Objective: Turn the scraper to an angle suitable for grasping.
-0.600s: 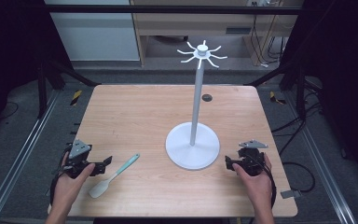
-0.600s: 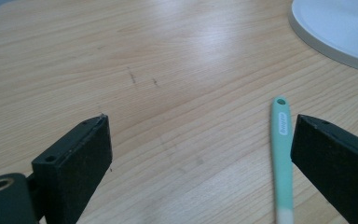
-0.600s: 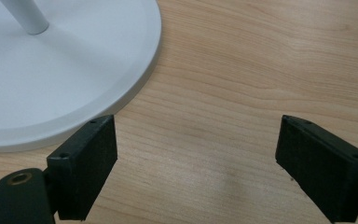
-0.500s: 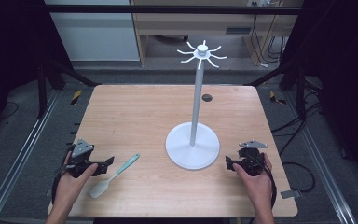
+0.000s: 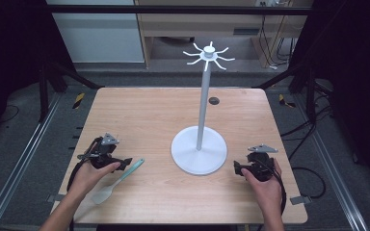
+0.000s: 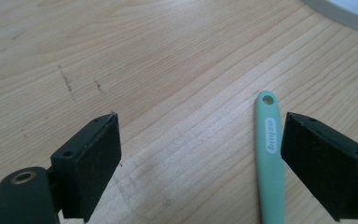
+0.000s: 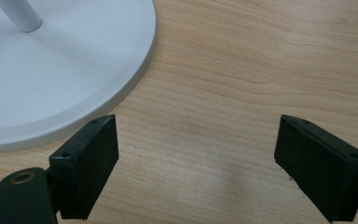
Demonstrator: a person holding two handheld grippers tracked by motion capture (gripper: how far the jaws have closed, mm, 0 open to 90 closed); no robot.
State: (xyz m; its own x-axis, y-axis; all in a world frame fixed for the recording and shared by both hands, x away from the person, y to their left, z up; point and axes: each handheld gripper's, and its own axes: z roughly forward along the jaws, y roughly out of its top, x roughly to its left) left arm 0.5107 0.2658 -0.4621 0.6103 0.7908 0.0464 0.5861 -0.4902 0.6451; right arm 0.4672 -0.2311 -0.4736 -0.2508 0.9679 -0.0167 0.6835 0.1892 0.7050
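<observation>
Change since the earlier frame: left hand-held gripper (image 5: 125,162) has slid a little toward the spatula (image 5: 118,175); right hand-held gripper (image 5: 237,169) unmoved.

Spatula: mint-green, flat on the tabletop (image 5: 144,115) at its near-left part, well apart from the white stand (image 5: 199,154). Long axis runs diagonally; pale blade toward the near-left edge, handle end with its hanging hole toward the stand's base.

Left hand-held gripper: jaws spread wide, nothing pinched. In the left gripper view the handle (image 6: 269,154) lies between the jaws, close by the right-hand one, apparently not touching, though the contact line is hard to read there.

Right hand-held gripper: jaws spread, empty, low over bare wood just beside the stand's base (image 7: 65,70).

Step in hand, as judged: gripping the handle. To do well: shift sideways until the handle sits midway between the jaws, keep the jaws square across its long axis, settle low to the wood, then close behind the hole, leaving it free for a hook.
</observation>
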